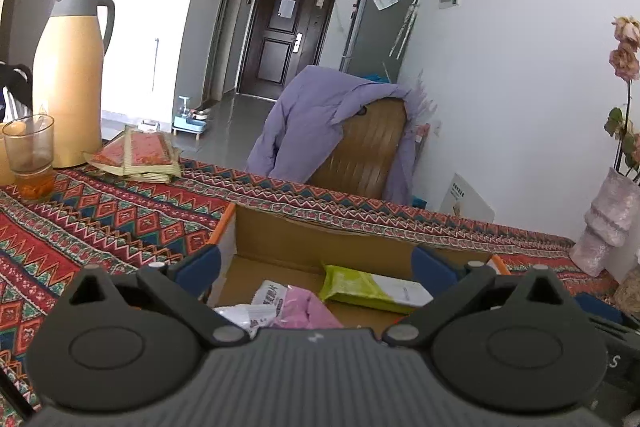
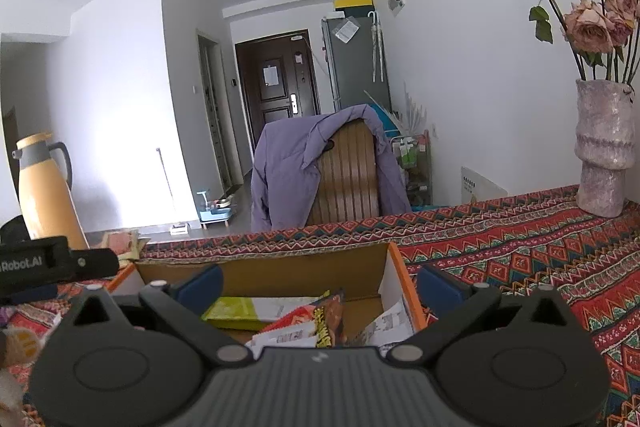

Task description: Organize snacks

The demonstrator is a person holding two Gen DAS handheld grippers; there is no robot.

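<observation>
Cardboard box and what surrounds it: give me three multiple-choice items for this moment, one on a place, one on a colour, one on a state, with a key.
1. Where does the green snack packet lie?
A. inside the cardboard box
B. on the chair
C. beside the vase

2. What colour is the jacket hung over the chair?
A. yellow
B. purple
C. black

3. How do the jaws of the right gripper stand?
A. shut on a packet
B. shut on nothing
C. open, nothing between the pads

Key: 1 A, the packet rests on the box floor against its far wall. 2 B, the lilac cloth drapes the wooden chair back in both views. 3 C, the blue pads stand wide apart above the box, clear of the packets.
</observation>
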